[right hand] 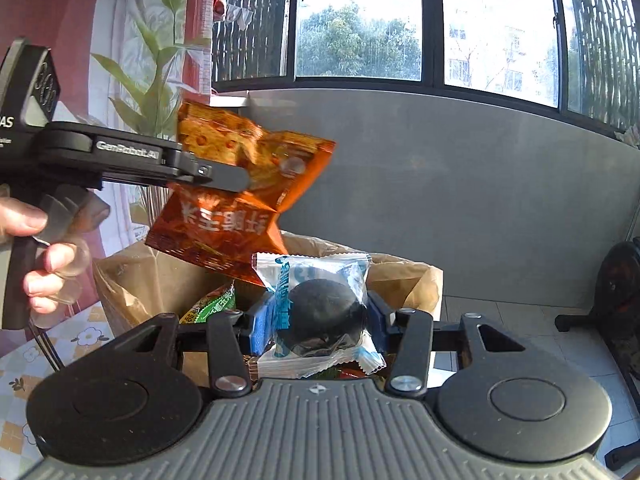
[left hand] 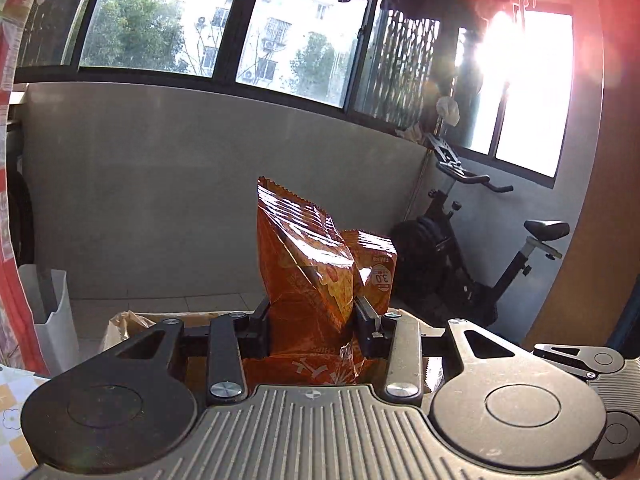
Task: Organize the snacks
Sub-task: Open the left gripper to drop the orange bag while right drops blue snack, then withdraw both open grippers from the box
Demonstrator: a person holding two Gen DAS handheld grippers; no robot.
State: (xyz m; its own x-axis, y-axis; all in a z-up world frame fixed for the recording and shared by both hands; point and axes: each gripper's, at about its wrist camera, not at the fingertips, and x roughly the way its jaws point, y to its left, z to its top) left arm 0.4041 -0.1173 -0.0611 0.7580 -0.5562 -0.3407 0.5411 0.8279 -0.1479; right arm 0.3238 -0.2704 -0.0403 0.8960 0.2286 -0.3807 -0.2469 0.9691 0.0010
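My left gripper point(left hand: 312, 320) is shut on an orange chips bag point(left hand: 308, 256), held upright in the air above a brown paper bag point(left hand: 128, 322). The right wrist view shows the same left gripper point(right hand: 224, 174) clamping the orange bag point(right hand: 236, 196) from the left, above the paper bag point(right hand: 404, 276). My right gripper point(right hand: 320, 320), with blue pads, is shut on a clear-wrapped dark round cake point(right hand: 320, 312) over the paper bag's mouth. A green snack packet point(right hand: 212, 304) lies inside the paper bag.
A floral tablecloth point(right hand: 24, 364) covers the table at the left. A white bin point(left hand: 52, 312) stands on the floor at the left. An exercise bike point(left hand: 472, 248) stands at the right by the grey balcony wall point(left hand: 160, 200). A plant point(right hand: 156, 56) stands at the back left.
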